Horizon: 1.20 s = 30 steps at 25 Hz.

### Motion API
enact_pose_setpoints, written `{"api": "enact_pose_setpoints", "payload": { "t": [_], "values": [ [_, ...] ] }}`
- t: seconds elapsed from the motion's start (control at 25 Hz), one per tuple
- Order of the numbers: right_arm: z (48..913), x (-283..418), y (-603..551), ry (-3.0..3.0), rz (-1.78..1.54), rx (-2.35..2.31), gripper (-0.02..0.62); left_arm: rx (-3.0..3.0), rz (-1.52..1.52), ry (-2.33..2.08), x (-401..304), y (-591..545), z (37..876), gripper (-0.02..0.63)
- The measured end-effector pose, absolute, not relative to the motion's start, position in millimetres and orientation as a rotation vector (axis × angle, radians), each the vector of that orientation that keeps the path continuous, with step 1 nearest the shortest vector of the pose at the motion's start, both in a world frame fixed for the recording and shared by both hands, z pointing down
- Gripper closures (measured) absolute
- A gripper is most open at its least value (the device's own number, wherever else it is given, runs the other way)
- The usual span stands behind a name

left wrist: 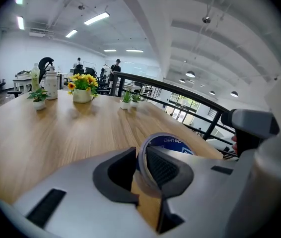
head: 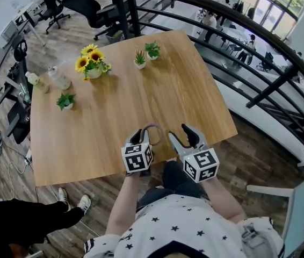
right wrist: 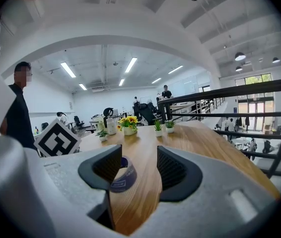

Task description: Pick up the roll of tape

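Left gripper view: your left gripper (left wrist: 141, 166) clenched on wall of tape roll (left wrist: 173, 144), at near table edge, just left of right gripper (right wrist: 139, 170); its jaws stand apart, empty. Lift seemingly in hand. Next: hold squeeze firm, raise roll level above wooden table (head: 114, 117).

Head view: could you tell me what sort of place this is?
Likely an open-plan office on a mezzanine: office chairs past the wooden table, a black railing overlooking a lower floor.
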State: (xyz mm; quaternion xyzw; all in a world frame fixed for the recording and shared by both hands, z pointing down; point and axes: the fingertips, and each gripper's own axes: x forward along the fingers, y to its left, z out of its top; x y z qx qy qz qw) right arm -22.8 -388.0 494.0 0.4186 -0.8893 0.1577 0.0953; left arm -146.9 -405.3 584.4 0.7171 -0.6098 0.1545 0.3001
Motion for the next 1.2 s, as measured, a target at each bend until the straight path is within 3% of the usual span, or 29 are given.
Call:
{"api": "enact_pose_setpoints", "payload": {
  "t": [1.2],
  "values": [
    [449, -32, -270, -2.713, 0.317, 1.277, 0.390, 2.056, 0.175, -1.660, -160, -268, 484, 0.541]
  ]
}}
